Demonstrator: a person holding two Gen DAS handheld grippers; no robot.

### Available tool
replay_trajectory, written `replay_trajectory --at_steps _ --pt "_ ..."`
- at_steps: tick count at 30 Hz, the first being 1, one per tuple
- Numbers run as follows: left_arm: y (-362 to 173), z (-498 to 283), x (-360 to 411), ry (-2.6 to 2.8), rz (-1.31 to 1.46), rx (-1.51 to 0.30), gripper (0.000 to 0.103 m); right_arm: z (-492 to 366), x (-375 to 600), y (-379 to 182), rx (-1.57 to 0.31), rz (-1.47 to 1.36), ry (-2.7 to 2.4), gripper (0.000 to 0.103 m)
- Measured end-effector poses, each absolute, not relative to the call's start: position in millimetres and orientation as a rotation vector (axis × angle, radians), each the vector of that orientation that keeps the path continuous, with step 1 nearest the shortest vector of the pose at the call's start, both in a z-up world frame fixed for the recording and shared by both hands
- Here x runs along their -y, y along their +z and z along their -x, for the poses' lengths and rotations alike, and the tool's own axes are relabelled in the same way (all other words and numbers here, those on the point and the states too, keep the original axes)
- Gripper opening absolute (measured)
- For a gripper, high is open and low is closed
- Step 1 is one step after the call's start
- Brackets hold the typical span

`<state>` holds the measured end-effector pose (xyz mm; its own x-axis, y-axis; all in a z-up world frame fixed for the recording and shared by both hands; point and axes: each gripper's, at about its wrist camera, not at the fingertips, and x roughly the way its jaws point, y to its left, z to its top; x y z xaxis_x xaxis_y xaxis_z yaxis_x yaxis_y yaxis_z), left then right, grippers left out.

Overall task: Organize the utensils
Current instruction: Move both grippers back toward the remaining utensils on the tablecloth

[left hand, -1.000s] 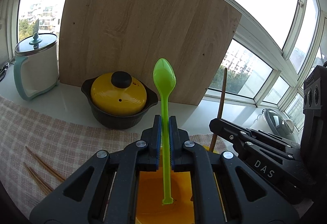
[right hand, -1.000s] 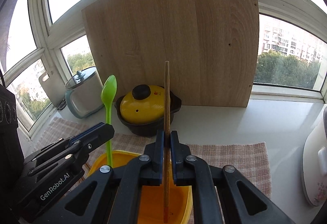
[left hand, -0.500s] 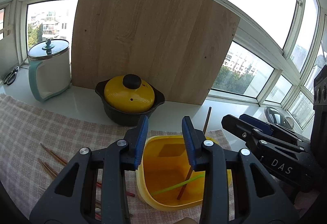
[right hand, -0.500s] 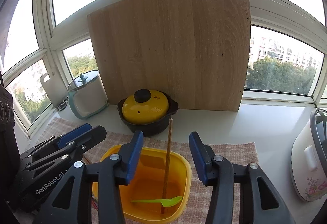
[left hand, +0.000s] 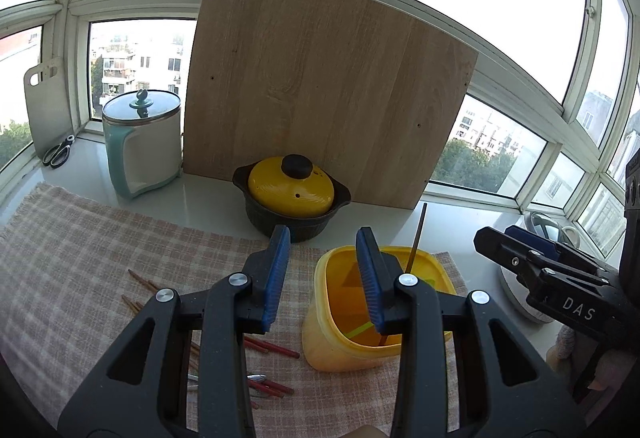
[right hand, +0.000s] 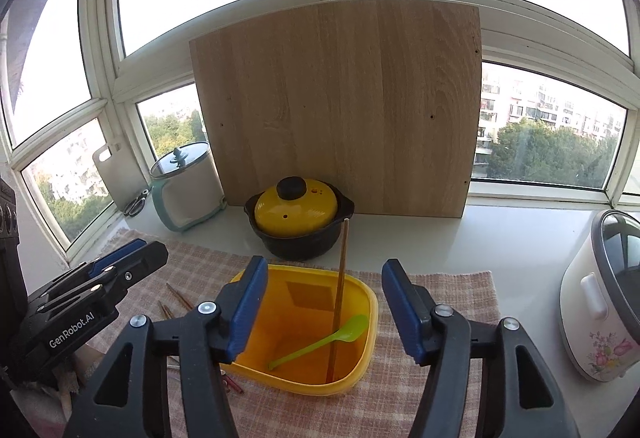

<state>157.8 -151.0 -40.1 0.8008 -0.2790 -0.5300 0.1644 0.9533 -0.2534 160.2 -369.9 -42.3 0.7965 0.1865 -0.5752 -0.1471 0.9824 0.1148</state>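
Observation:
A yellow tub point(right hand: 370, 302) stands on the checked mat point(left hand: 80, 246). In it lie a green spoon point(right hand: 320, 344) and a wooden chopstick point(right hand: 341, 278) that leans upright against its wall. My right gripper point(right hand: 324, 270) hovers above the tub's near side; its jaws are opening and nothing is between them. My left gripper point(left hand: 323, 238) is open and empty, just left of the tub point(left hand: 320, 302). Loose wooden chopsticks point(left hand: 144, 282) and red chopsticks point(left hand: 272, 348) lie on the mat below the left gripper, partly hidden by its fingers.
A black pot with a yellow lid point(left hand: 292, 194) stands behind the tub, before a leaning wooden board point(left hand: 328, 94). At the back left are a white-teal kettle point(left hand: 140, 146) and scissors point(left hand: 58, 154). A flowered rice cooker point(right hand: 600, 298) stands at the right.
Both grippers opened: the green spoon and the wooden chopstick dropped into the yellow tub. Both grippers drew back and rose, and the left one shifted to the tub's left side.

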Motion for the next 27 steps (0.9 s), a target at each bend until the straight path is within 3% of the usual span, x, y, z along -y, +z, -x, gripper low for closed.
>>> replay_trajectory --at_steps 7,11,17,27 --pt "-35 -135 118 -0.195 0.186 -0.611 0.035 -133 368 -33 -0.581 -0.069 0.169 0.083" --pt "-35 -127 94 -0.186 0.171 -0.632 0.054 -121 362 -27 -0.562 -0.067 0.163 0.090" --pt "-39 -120 50 -0.179 0.172 -0.669 0.068 -103 346 -26 -0.550 -0.061 0.154 0.101" --pt "-62 -130 -12 -0.125 0.113 -0.773 0.068 -91 312 -43 -0.602 0.012 0.173 0.102"
